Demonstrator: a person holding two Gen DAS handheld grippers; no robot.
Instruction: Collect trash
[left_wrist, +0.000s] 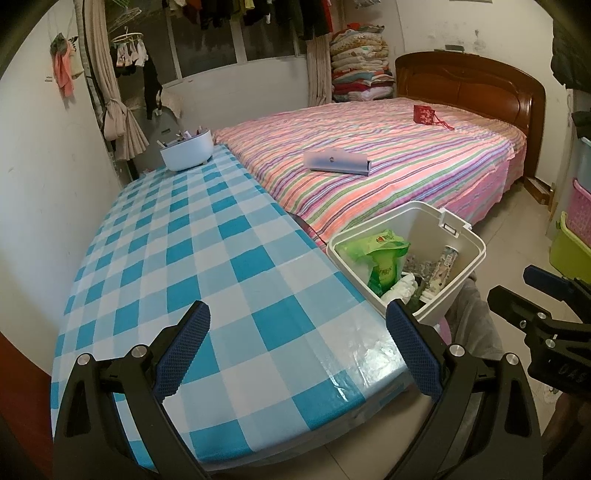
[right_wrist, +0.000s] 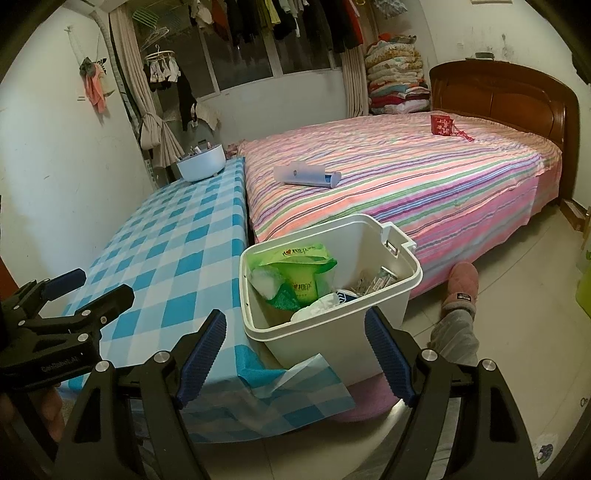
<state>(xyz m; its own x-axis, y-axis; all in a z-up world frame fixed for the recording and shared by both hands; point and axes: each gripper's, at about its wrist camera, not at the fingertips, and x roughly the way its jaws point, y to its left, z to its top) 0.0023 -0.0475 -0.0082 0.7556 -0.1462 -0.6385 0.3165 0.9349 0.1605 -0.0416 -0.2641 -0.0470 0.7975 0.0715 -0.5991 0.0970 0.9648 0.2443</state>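
While both tools hang idle over the near end of the checked table (left_wrist: 207, 258), I read this as the tail of the job. My left gripper (left_wrist: 297, 350) stands wide with nothing between its pads, above bare cloth. My right gripper (right_wrist: 295, 354) is just as wide and empty, aimed at the near wall of the white bin (right_wrist: 413, 258).

That bin is my landmark. It sits just beside the table's near corner, off the edge on the bed side, probably so scraps can go straight in. Inside it lie a green wrapper (right_wrist: 299, 273), some crumpled white tissue (right_wrist: 317, 306) and other packets too jumbled to name. Past the bin, a pink slipper (right_wrist: 461, 288) rests on the floor.

Further back from the bin, a white bowl (left_wrist: 188, 151) of small items stands at the table's far end, and a flat pouch (left_wrist: 340, 160) lies on the striped bed (left_wrist: 424, 166). I cannot tell whether either counts as trash.
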